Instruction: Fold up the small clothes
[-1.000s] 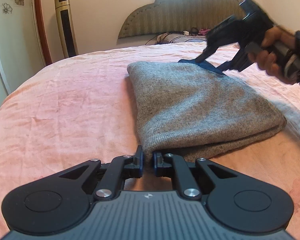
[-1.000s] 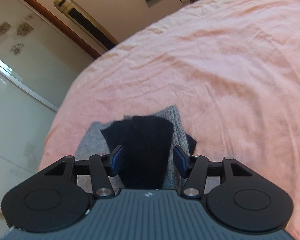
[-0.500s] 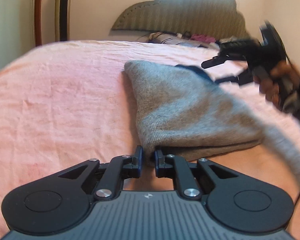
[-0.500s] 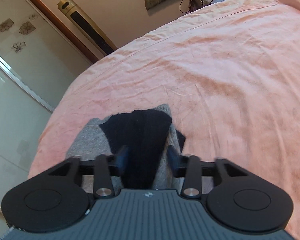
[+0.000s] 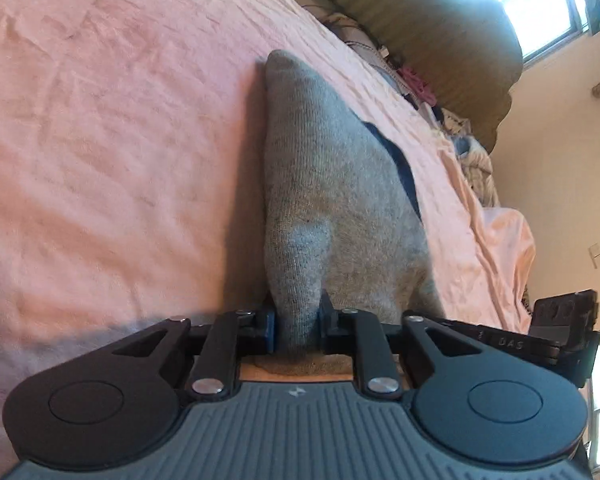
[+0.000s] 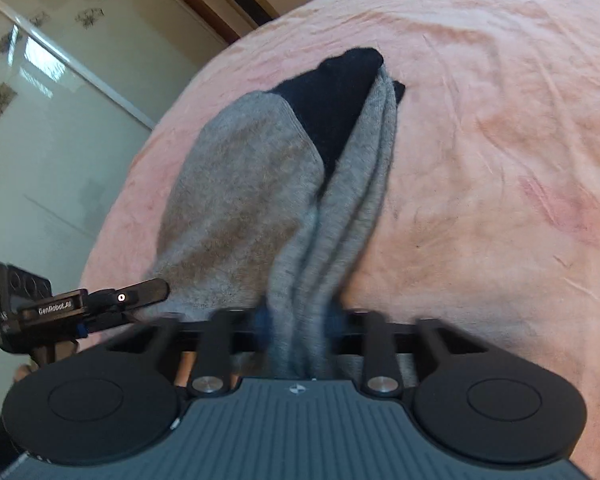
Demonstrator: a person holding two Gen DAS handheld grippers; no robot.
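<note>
Grey sweater (image 5: 332,200) — pinched in both tongs (image 5: 298,326)

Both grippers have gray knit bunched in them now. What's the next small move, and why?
Probably lift both together and draw the grey garment taut. The left gripper and right gripper, which has just closed, each pinch a bunched edge, while the far end with its dark part lies on the pink bedspread.
</note>
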